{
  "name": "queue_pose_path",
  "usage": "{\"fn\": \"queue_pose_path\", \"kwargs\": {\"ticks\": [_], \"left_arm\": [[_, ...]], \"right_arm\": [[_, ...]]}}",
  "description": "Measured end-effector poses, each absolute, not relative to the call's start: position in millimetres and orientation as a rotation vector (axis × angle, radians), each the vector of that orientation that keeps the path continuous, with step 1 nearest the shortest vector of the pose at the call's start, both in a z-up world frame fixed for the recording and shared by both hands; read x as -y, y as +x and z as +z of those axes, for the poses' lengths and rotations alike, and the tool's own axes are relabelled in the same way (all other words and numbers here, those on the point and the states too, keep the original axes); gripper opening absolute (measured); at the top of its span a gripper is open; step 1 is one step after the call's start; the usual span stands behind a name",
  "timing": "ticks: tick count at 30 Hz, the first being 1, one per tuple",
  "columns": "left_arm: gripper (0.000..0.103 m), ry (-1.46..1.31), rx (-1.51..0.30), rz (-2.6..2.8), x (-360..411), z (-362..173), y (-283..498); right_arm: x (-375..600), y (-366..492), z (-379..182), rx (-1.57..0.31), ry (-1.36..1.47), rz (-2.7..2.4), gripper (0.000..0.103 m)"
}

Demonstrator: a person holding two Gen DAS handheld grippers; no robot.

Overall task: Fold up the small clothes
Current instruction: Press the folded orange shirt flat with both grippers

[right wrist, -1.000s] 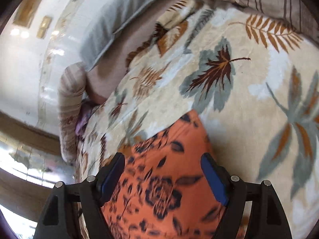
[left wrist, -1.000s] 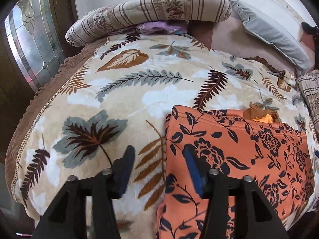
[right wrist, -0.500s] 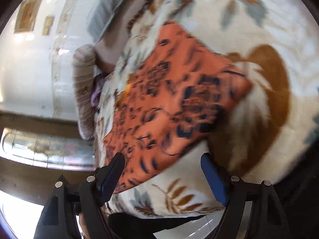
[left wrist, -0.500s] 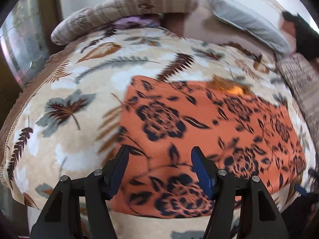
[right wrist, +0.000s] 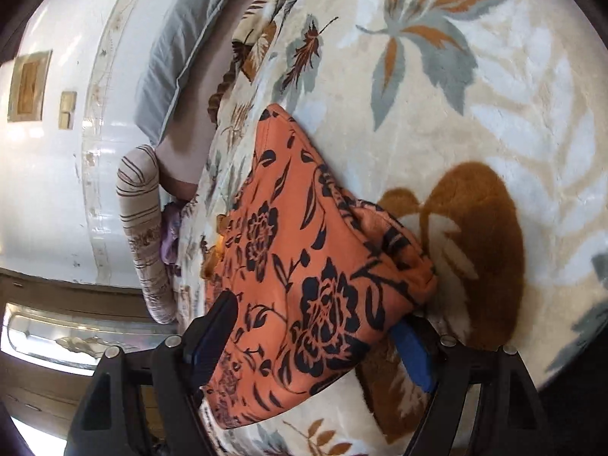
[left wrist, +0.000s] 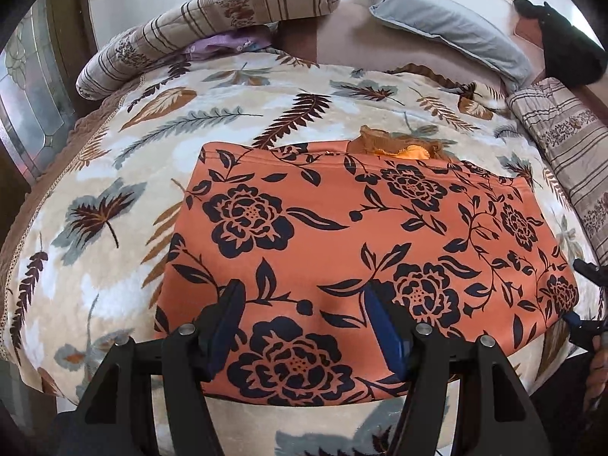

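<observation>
From the left wrist view, the orange floral-print garment with black flowers (left wrist: 364, 250) lies spread flat on the cream fleece bed blanket with a leaf pattern (left wrist: 125, 205), its near hem close to the bed's edge. The left tool (left wrist: 304, 326) hovers over the garment's near-left part, its jaws standing apart after just having widened, with only flat cloth showing between them and the pads pressing on nothing. A small orange-brown bit of cloth (left wrist: 399, 146) peeks out at the garment's far edge. Up by the wall lie a striped beige bolster (left wrist: 212, 19), a grey pillow (left wrist: 444, 26) and a bit of purple fabric (left wrist: 224, 43); a second striped cushion (left wrist: 562, 144) sits at the right. The tip of the other tool shows at the right edge.

Over to the right wrist view: the right tool (right wrist: 311, 338) has its jaws wide apart, straddling the near corner of the garment (right wrist: 304, 266). The left finger lies over the cloth, the blue-padded right finger (right wrist: 412, 353) just beside the corner's edge; nothing is clamped. The blanket (right wrist: 494, 76) fills the rest, the grey pillow (right wrist: 178, 49) at the top left.
</observation>
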State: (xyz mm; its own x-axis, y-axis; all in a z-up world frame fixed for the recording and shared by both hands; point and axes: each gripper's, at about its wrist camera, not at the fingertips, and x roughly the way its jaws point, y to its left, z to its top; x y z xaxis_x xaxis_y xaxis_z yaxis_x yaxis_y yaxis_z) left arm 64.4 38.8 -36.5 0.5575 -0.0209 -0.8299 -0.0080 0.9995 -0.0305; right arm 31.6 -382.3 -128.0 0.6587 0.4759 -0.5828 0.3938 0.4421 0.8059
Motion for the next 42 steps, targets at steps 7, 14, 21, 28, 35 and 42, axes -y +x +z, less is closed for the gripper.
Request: {"fn": "queue_pose_path", "kwargs": {"ticks": [7, 14, 21, 28, 35, 42], "left_arm": [[0.066, -0.027, -0.973, -0.033, -29, -33, 65], [0.066, -0.057, -0.941, -0.089, -10, -11, 53], [0.091, 0.019, -0.877, -0.149, 34, 8, 44], [0.091, 0.062, -1.003, -0.027, 30, -42, 70], [0.091, 0.074, -1.082, 0.011, 20, -74, 83], [0.091, 0.072, -1.076, 0.003, 20, -79, 82]], "right_arm": [[381, 33, -131, -0.899, 1.133, 0.059, 0.081], [379, 34, -131, -0.883, 1.116, 0.069, 0.081], [383, 30, -132, -0.864, 1.126, 0.084, 0.081], [385, 28, -134, -0.856, 1.136, 0.108, 0.081], [384, 28, -133, -0.858, 1.130, 0.104, 0.082], [380, 30, -132, -0.861, 1.110, 0.093, 0.082]]}}
